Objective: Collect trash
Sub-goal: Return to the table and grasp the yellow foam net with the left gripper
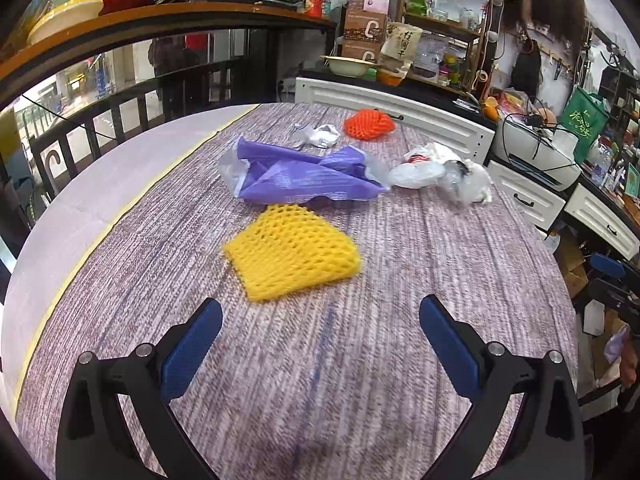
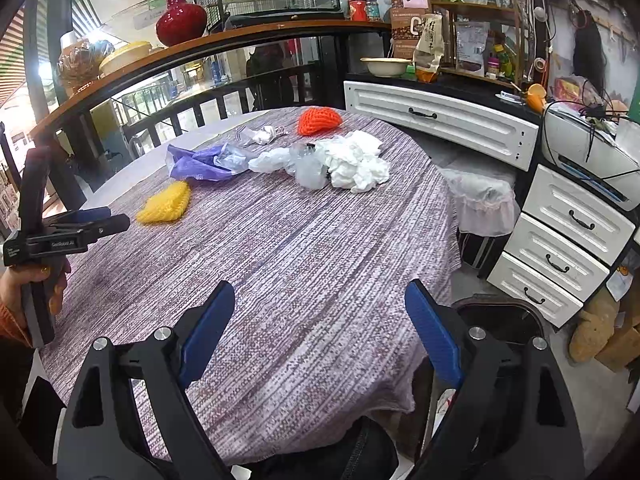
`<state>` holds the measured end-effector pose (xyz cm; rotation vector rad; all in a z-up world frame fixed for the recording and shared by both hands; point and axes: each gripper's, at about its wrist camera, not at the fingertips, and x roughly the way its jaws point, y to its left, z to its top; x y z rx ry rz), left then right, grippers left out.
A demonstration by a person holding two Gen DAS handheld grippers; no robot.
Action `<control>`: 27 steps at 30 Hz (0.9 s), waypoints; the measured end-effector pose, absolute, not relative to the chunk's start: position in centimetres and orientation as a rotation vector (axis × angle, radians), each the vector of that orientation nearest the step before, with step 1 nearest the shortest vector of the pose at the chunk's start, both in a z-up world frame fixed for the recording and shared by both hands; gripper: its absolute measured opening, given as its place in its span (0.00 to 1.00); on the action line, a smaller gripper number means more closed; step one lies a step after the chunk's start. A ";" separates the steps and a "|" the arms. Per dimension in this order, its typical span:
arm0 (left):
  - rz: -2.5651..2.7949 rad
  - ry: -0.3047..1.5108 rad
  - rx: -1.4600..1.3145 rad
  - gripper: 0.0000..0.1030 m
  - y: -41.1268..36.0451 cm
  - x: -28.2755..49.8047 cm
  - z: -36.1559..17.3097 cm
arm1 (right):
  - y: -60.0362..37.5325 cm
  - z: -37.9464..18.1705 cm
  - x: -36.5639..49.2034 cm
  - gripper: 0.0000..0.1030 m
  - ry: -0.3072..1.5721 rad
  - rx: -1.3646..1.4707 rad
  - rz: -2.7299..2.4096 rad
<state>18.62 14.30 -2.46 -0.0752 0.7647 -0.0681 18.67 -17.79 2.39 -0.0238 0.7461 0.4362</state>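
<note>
1. We are looking down the left gripper (image 1: 320, 316): its two blue, ribbed pads are standing wide apart over bare cloth, with nothing between them.
2. The right gripper (image 2: 320, 300) is showing the same picture, its flat blue pads spread wide and empty above the near edge of the table (image 2: 280, 264).
3. At the left edge of the right wrist view, a hand (image 2: 24, 280) with an orange cuff is gripping the left tool's black handle.
4. The table is wearing a woven cloth, streaked purple and white, coarse in texture, and draping over the rounded edge.
5. Just ahead of the left gripper we are seeing the yellow foam net (image 1: 292, 254), a flattened wedge of soft open mesh lying on the cloth.
6. Right behind it, the purple plastic bag (image 1: 304, 176) is lying crumpled, glossy and creased into sharp folds, with a clear film end on each side.
7. To its right, a heap of white tissue and clear plastic (image 2: 344, 164) is sitting bunched, soft and wrinkled.
8. Further back, a small crumpled white wrapper (image 1: 320, 136) is resting near the table's far side.
9. Farthest of the trash, the orange foam net (image 1: 368, 124) is sitting as a rounded mesh lump near the far edge.
10. Beyond the table, white panelled drawers (image 2: 440, 124) with dark handles are lining the right side, and a glossy red vase (image 2: 180, 20) is standing on a wooden shelf.
</note>
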 end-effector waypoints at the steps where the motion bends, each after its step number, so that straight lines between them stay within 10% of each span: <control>1: -0.066 0.769 -0.076 0.95 14.5 19.1 -2.5 | -17.6 2.3 18.8 0.83 0.749 -0.025 0.437; 15: -0.092 0.888 0.003 0.92 13.6 25.7 -4.9 | -14.3 2.5 21.6 0.83 0.760 -0.053 0.462; 27: -0.072 0.848 -0.147 0.21 17.5 25.3 -4.4 | -8.8 3.1 24.0 0.83 0.752 -0.093 0.554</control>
